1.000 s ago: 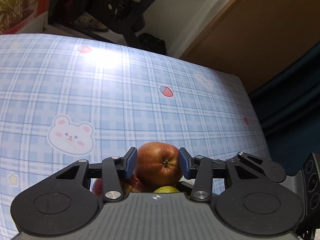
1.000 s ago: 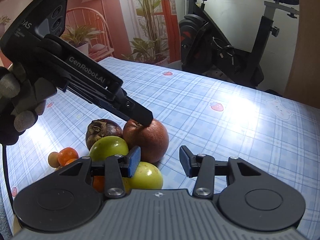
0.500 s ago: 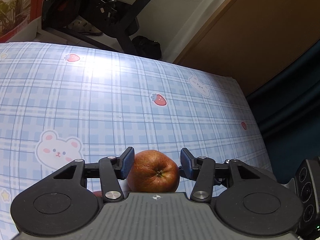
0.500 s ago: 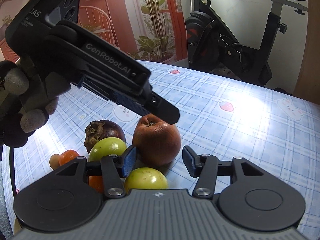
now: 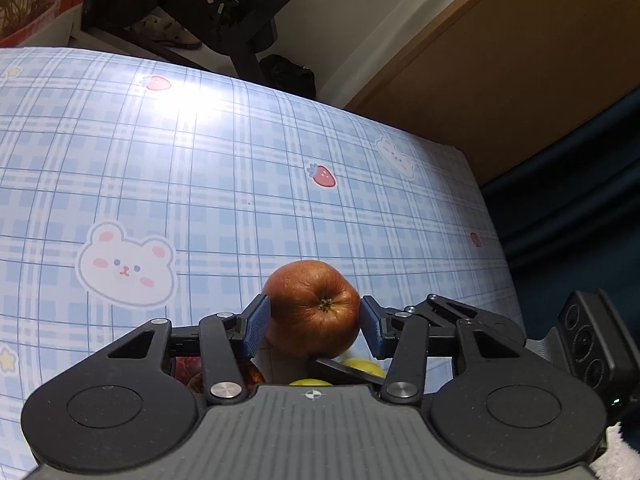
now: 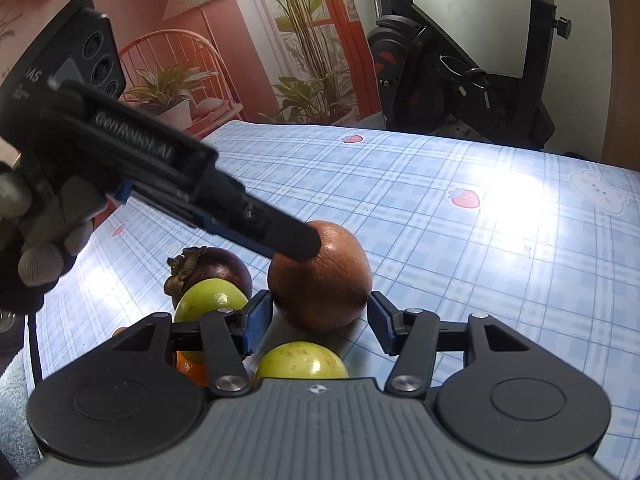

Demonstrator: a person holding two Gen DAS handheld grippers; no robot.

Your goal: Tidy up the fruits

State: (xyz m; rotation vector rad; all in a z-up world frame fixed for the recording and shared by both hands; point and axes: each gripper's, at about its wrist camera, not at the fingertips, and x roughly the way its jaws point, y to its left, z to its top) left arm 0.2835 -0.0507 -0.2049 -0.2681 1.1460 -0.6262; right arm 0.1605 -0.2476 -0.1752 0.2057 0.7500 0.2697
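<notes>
While seen from the left wrist, the left tongs (image 5: 316, 320) are part closed on a red apple (image 5: 312, 312), blue pads at both its flanks, blossom end facing the camera, over the blue checked tabletop (image 5: 240, 160). From the right wrist, the apple sits on the tabletop with a left finger on its upper side; a gloved hand (image 6: 36, 232) holds that tool. The right tongs (image 6: 320, 320) have just been opening, the apple between their tips, pads not pressing. A mangosteen (image 6: 224, 264), two green fruits (image 6: 208, 300) (image 6: 300, 360) and an orange fruit (image 6: 190, 368) cluster just left of the apple.
</notes>
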